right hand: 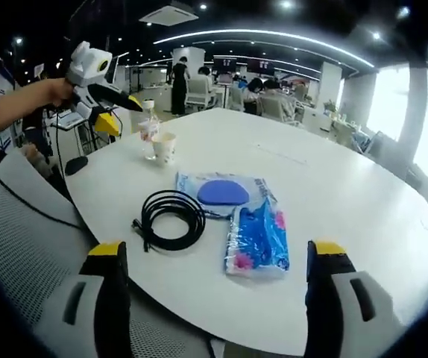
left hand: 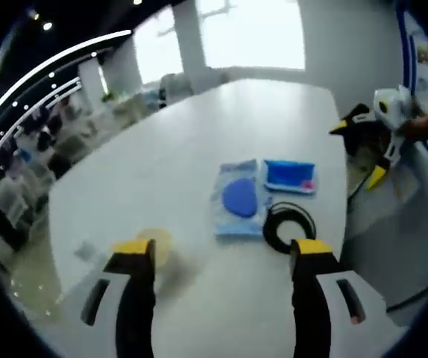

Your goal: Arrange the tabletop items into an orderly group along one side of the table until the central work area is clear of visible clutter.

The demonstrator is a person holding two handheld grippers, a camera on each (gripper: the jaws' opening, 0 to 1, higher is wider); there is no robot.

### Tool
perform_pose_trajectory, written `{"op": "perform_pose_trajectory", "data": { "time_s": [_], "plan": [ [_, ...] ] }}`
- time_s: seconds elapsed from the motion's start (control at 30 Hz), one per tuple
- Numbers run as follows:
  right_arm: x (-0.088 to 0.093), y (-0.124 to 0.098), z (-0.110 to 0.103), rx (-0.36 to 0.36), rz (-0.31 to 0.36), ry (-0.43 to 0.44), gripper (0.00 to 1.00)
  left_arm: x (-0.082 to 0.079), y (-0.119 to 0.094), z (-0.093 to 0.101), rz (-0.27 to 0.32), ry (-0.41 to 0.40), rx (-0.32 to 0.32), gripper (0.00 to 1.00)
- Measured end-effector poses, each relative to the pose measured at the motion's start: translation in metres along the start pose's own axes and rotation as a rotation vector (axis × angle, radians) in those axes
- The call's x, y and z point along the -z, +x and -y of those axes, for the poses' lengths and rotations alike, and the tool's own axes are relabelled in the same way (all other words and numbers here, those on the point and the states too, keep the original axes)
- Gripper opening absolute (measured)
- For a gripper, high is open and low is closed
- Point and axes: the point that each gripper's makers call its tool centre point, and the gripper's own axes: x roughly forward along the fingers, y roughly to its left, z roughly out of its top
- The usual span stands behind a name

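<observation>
Three flat items lie close together on the white round table [right hand: 348,201]: a coiled black cable [right hand: 173,218], a clear packet with a blue round pad [right hand: 222,191] inside, and a blue patterned packet [right hand: 258,237] with pink marks. In the right gripper view they sit just ahead of the right gripper [right hand: 214,257], between the lines of its two yellow-tipped jaws, which stand spread wide with nothing between them. The cable lies nearest the left jaw, the blue patterned packet nearer the right jaw, and the pad packet just beyond both, touching or overlapping the patterned one. Printing on the packets is too small to read.

Farther off in that view, near the far left edge of the table, stand a paper cup [right hand: 163,147] and a clear bottle [right hand: 149,128] just behind it; its label cannot be read. Above them hangs the left gripper [right hand: 117,112], held in a person's hand [right hand: 50,91].

In the left gripper view the same group lies ahead and slightly right of the left gripper [left hand: 221,250], whose jaws are also spread apart and empty. The cable [left hand: 289,225] sits just beyond the right jaw tip, the pad packet [left hand: 238,198] left of it, the blue packet [left hand: 289,177] past it. A blurred yellowish cup [left hand: 156,246] lies close by the left jaw. The right gripper [left hand: 374,142] shows at the far right, beyond the table edge.

A grey chair back [right hand: 27,246] curves left of the right gripper, and an office with people lies beyond.
</observation>
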Motion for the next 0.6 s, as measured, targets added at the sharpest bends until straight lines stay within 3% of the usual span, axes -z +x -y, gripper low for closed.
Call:
{"op": "perform_pose_trajectory", "data": {
  "time_s": [0.23,0.4,0.6],
  "plan": [
    [0.003,0.006,0.011,-0.005,-0.028,-0.021,1.00,0.008,-0.018,0.017,0.033,-0.043,-0.021,0.84],
    [0.005,0.012,0.019,-0.009,-0.042,-0.033,0.98,0.013,-0.031,0.024,0.067,-0.058,-0.085,0.89],
    [0.002,0.023,0.034,-0.001,-0.048,-0.050,0.95,0.021,-0.041,0.036,0.089,-0.066,-0.119,0.98]
  ]
}}
